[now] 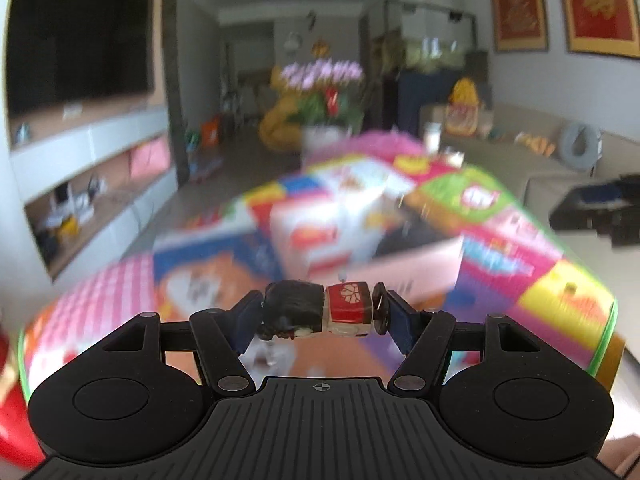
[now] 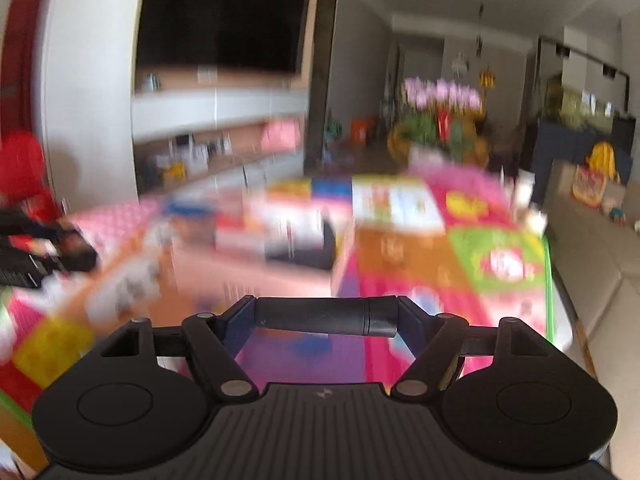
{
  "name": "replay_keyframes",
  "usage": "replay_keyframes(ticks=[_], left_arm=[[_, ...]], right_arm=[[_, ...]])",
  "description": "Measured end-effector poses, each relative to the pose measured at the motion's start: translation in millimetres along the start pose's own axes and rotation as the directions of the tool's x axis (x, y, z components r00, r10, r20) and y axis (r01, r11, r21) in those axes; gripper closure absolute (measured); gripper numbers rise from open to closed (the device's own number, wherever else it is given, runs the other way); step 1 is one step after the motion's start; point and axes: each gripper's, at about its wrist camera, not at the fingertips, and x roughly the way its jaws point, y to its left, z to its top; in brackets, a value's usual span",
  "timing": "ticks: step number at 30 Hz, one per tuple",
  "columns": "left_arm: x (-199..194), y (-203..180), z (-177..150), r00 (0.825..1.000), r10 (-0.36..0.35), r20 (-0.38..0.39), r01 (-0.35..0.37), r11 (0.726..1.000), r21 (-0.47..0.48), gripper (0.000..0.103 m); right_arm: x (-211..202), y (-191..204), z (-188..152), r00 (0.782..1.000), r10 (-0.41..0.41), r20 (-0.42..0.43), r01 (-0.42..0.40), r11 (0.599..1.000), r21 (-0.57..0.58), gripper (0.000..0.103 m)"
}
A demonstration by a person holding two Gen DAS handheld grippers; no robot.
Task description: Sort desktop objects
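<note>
In the left wrist view my left gripper (image 1: 320,312) is shut on a small toy figure (image 1: 320,310) with black hair and a red and white body, held sideways above the table. In the right wrist view my right gripper (image 2: 326,316) is shut on a black cylindrical marker-like stick (image 2: 326,316), held crosswise between the fingers. Both views are motion-blurred. The left gripper with the figure shows at the far left of the right wrist view (image 2: 60,248).
A table with a colourful patchwork cover (image 1: 520,240) lies below both grippers. A pink box (image 2: 248,276) holding a dark object and a white-red carton (image 1: 320,236) stand mid-table. A flower pot (image 1: 324,100) stands at the far end. A TV wall is left, a sofa right.
</note>
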Motion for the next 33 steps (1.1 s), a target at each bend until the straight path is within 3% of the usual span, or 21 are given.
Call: replay_keyframes(ticks=[4,9,10,12,13,16,21,24,28,31,33], left_arm=[[14,-11,40,0.996,-0.026,0.089,0.024,1.0,0.015,0.033],[55,-10,89,0.991,-0.054,0.124,0.063,0.995,-0.074,0.03],[65,-9,96,0.991,-0.061,0.118,0.071,0.994,-0.083,0.027],[79,-4,103,0.993,-0.05,0.111,0.062,0.993,-0.105,0.009],[81,-1,102,0.993,-0.041,0.114,0.054,0.993,-0.109,0.008],[81,10,86,0.994,-0.012,0.107,0.025,0.992,-0.125,0.006],[76,26,31,0.998,0.054,0.023,-0.05,0.986,-0.157,0.003],[71,37,-2,0.998,0.058,-0.032,-0.063,0.976,-0.208,0.003],[61,48,-22,0.997,0.046,-0.066,-0.062,0.966,-0.252,0.003],[50,52,-31,0.996,0.043,-0.074,-0.061,0.965,-0.255,0.002],[41,52,-37,0.996,0.046,-0.076,-0.063,0.967,-0.246,0.001]], right_arm=[[-15,-15,55,0.993,0.053,0.106,-0.058,0.997,0.04,0.028],[-12,-18,101,0.981,0.009,0.193,-0.01,1.0,0.002,0.028],[-9,-18,108,0.98,0.007,0.2,-0.007,1.0,-0.002,0.028],[-3,-19,120,0.98,0.011,0.199,-0.011,1.0,0.003,0.028],[1,-19,125,0.98,0.014,0.197,-0.015,1.0,0.006,0.028],[13,-19,131,0.983,0.005,0.185,-0.005,1.0,0.003,0.028],[47,-16,134,0.992,0.041,0.115,-0.044,0.999,0.028,0.028],[77,-9,137,0.994,0.095,0.045,-0.098,0.992,0.082,0.028],[124,6,140,0.982,0.186,-0.045,-0.174,0.966,0.192,0.028],[150,17,135,0.973,0.216,-0.078,-0.19,0.949,0.25,0.016],[158,24,130,0.977,0.197,-0.08,-0.172,0.953,0.248,0.016]])
